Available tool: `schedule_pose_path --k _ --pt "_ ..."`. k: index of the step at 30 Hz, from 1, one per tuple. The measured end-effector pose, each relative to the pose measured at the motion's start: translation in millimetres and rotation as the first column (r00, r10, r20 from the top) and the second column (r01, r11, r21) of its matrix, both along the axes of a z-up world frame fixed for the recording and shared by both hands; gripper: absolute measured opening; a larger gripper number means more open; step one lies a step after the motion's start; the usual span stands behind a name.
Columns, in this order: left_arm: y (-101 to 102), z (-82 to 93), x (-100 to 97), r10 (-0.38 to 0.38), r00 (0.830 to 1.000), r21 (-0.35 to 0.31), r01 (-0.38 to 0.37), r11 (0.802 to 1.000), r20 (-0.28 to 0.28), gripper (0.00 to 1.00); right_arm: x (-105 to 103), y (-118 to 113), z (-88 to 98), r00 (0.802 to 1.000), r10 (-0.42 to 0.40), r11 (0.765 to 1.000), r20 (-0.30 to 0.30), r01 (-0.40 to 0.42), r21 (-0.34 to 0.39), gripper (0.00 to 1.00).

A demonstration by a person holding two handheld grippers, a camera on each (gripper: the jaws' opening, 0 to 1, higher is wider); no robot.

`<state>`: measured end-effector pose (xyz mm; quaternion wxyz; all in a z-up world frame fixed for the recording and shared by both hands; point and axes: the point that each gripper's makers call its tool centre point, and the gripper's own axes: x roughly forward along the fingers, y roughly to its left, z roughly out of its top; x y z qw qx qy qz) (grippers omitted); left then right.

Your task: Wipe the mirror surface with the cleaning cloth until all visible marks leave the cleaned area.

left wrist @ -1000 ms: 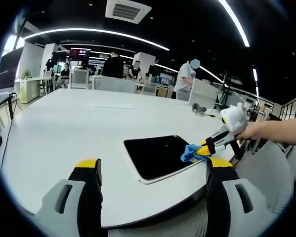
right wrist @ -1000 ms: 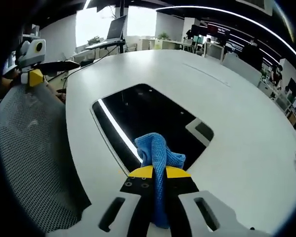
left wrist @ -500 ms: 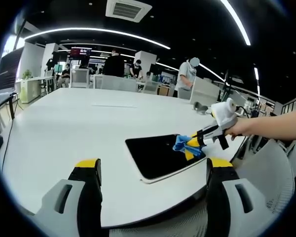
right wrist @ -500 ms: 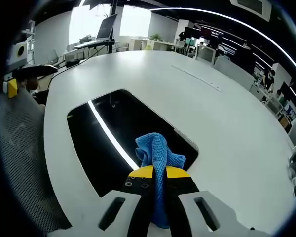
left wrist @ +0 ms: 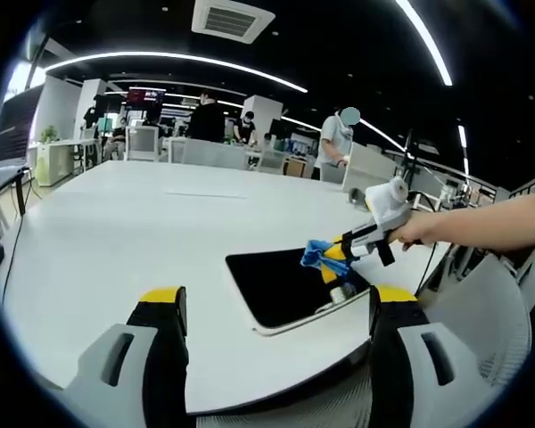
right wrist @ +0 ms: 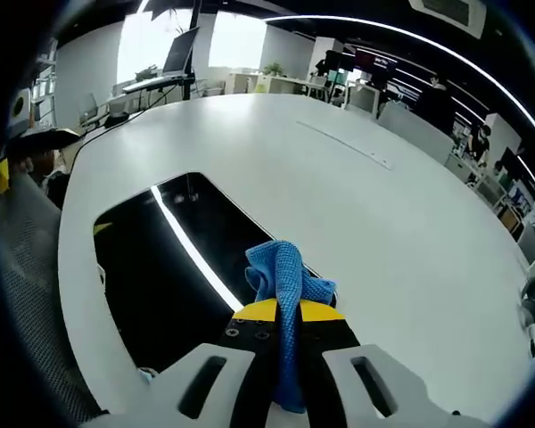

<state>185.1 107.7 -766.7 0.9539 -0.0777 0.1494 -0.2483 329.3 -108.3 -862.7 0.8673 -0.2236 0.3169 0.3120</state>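
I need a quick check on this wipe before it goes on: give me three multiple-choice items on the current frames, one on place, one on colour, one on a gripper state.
1. Where does the mirror lie?
A. flat on the white table
B. propped on a chair
C. on the floor

2. What colour is the cleaning cloth?
A. red
B. blue
C. white

3. How is the left gripper?
A. shut on the cloth
B. shut on the mirror
C. open, holding nothing

Answers:
1 A, the dark mirror lies flat near the table's edge.
2 B, blue cloth sits in the right gripper.
3 C, its jaws stand wide apart with nothing between.
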Motion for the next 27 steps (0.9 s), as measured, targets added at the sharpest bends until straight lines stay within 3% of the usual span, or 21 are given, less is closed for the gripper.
schedule_pose_path --k 10,27 --pt "0 0.4 0.0 0.005 1.000 -0.003 -0.005 1.000 0.002 0.79 17 -1 0.1 0.998 -0.012 1.000 0.065 0.013 -0.009 0.01" --pt "2 1.3 0.4 0.019 1.000 -0.008 -0.019 1.000 0.006 0.76 36 -4 2.4 0.996 -0.017 0.999 0.093 0.021 -0.038 0.01"
